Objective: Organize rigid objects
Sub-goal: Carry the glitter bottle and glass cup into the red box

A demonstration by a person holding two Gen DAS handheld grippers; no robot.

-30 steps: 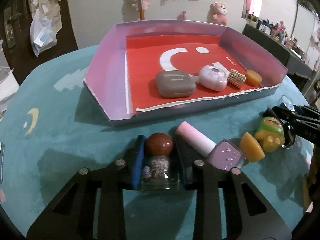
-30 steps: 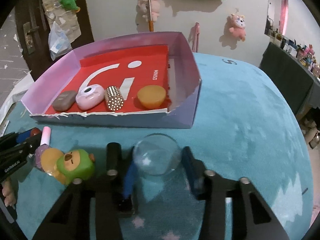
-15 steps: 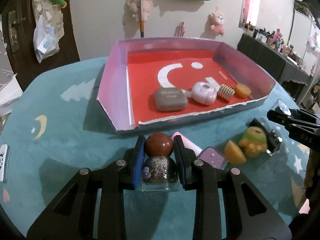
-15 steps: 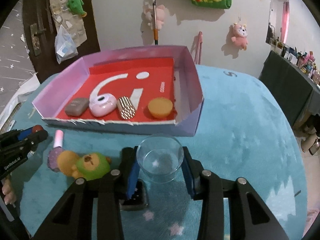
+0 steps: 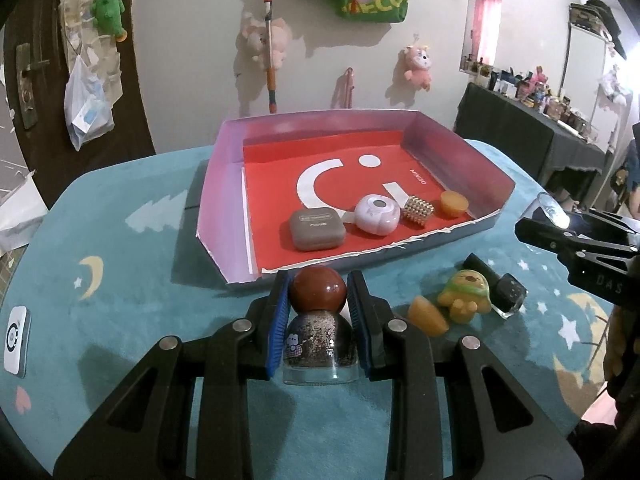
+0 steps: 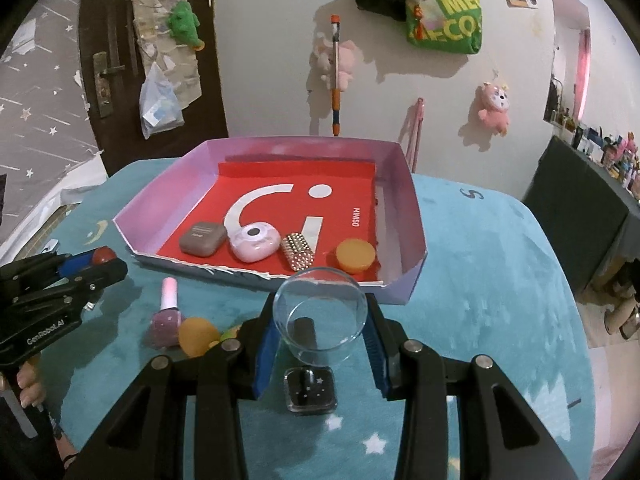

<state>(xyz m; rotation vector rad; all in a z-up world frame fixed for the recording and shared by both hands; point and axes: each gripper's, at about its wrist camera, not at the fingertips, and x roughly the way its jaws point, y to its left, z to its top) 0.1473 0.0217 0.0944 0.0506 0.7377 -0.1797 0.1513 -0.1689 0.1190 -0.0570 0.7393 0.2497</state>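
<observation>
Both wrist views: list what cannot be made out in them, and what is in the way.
- Pink-capped bottle: absent from the left wrist view, probably behind the left gripper and its red-capped bottle.
- Green-hooded toy: in the right wrist view, almost wholly behind the right gripper.
- Black bottle: its cap shows only through the clear glass cup.
- Grey case: lettering too small to read.
- Person's hand: cut off by the frame edge.

White wall [image 6: 256,60] fills upper middle, hung with pink plush toys [image 6: 495,107], a green bag [image 6: 444,12] and an orange stick [image 6: 335,76]. Dark wooden door [image 6: 116,60] upper left. Dark cluttered sideboard [image 5: 532,128] at right. Teal star-patterned cloth [image 6: 500,280] covers the table.
</observation>
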